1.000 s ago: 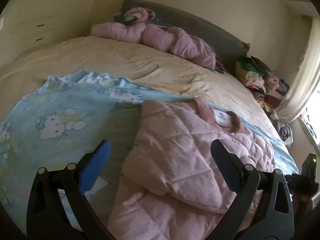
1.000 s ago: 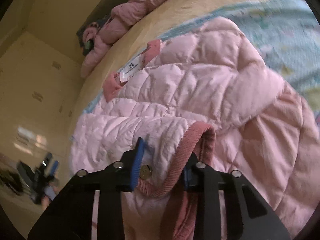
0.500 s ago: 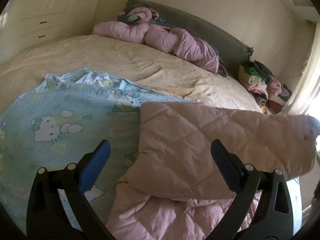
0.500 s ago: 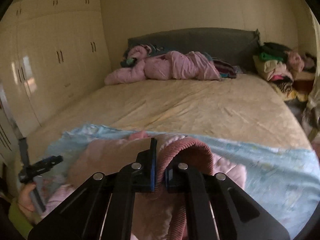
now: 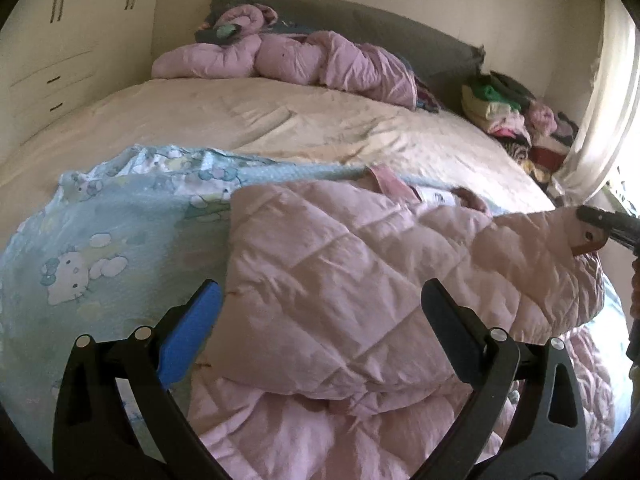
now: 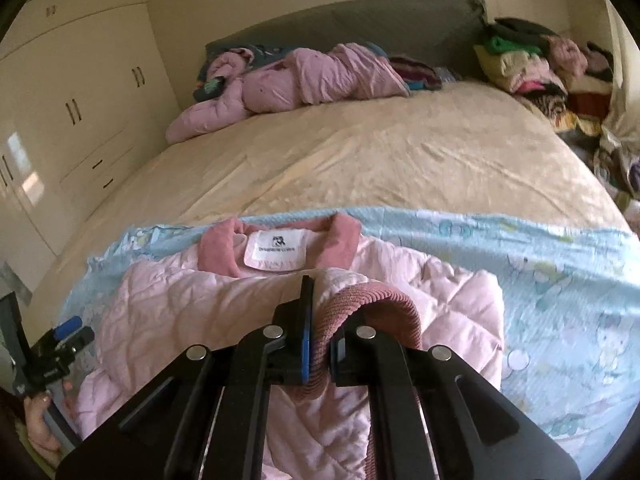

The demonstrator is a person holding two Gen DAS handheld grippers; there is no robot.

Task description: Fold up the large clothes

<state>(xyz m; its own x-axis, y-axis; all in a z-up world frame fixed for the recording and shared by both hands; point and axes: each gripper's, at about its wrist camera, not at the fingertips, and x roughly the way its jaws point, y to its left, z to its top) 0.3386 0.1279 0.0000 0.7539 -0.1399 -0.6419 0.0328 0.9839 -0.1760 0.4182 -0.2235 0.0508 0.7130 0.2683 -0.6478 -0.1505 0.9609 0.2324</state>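
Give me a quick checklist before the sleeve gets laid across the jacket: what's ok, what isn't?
1. Right tongs shut on the ribbed cuff: ok.
2. Sleeve lifted across the pink quilted jacket: ok.
3. Left tongs open, gripping nothing: ok.
4. Jacket lies on the blue cartoon sheet, collar and label up: ok.
5. Lower jacket flat: not ok, rumpled near the left tongs.
6. Far sleeve already folded: cannot tell.

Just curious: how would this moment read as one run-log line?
task: fold pink quilted jacket | right gripper: shut on ribbed cuff | left gripper: open, empty
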